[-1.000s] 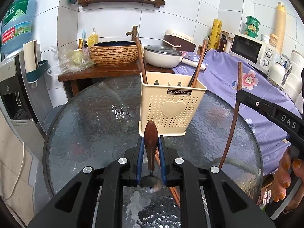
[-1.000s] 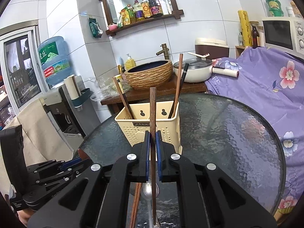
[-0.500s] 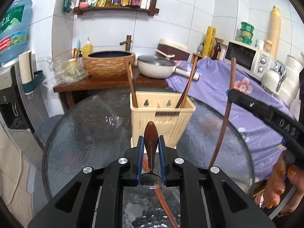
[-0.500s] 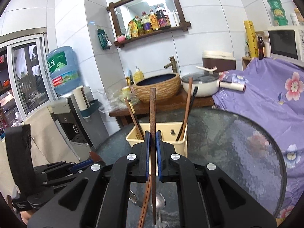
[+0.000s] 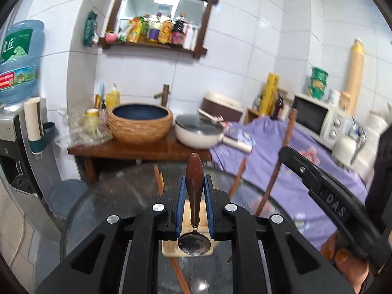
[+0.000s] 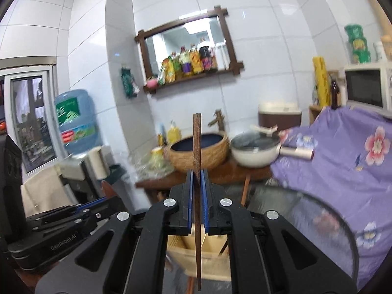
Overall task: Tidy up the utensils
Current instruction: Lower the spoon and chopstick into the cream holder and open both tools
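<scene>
Now left gripper [image 5: 194, 204] jaws clamp spoon [image 5: 194, 196] — right gripper [image 6: 198, 196] jaws clamp chopstick [image 6: 197, 161] above holder [image 6: 196, 254].

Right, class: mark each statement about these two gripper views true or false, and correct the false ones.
1. The left gripper holds a spoon by its wooden handle. True.
2. The spoon's bowl points away from the camera. False: the metal bowl is nearest the camera and the handle tip points away.
3. The right gripper is shut on a chopstick. True.
4. The chopstick lies flat across the fingers. False: it runs upright between them, sticking out above and below.
5. The holder is empty. False: chopsticks already stand in it.
6. The holder is below both grippers. True.
</scene>
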